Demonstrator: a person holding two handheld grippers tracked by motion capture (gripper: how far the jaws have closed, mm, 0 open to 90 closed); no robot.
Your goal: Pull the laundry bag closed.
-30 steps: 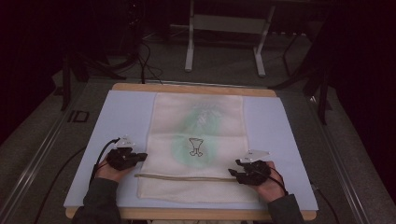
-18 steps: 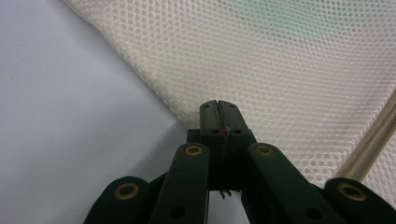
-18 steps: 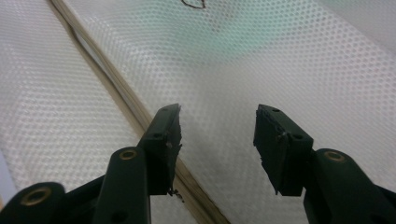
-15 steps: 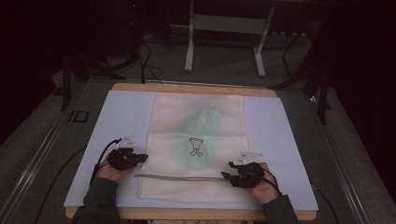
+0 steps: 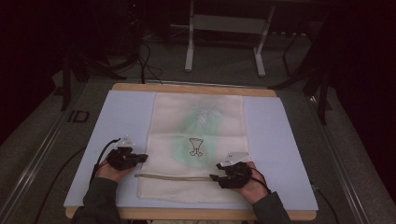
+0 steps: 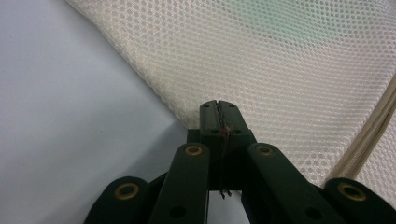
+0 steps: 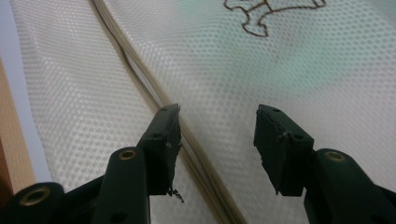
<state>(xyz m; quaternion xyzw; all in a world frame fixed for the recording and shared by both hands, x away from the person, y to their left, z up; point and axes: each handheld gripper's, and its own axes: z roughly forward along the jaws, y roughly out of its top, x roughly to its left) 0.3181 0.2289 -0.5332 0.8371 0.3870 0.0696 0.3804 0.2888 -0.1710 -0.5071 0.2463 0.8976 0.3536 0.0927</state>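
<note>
On the pale blue mat (image 5: 280,140), the left gripper (image 5: 140,157) is clamped tight at the left edge of a cream mesh laundry bag (image 5: 201,116). The bag lies flat along the mat's middle, something green showing faintly through it. A beige zipper (image 5: 173,177) crosses near its front edge. The right gripper (image 5: 212,178), jaws apart, hovers over the zipper's right end.

A: What carries everything here?

B: A wooden table (image 5: 196,87), its bare edge showing along the far and near sides. A pale blue mat (image 5: 126,116) covers nearly all of its top.

A: And on the mat?

B: A cream mesh laundry bag (image 5: 196,154) lies flat at the mat's middle, reaching from near the mat's far edge almost to its near edge. A beige zipper strip (image 5: 173,177) crosses the bag's near part.
</note>
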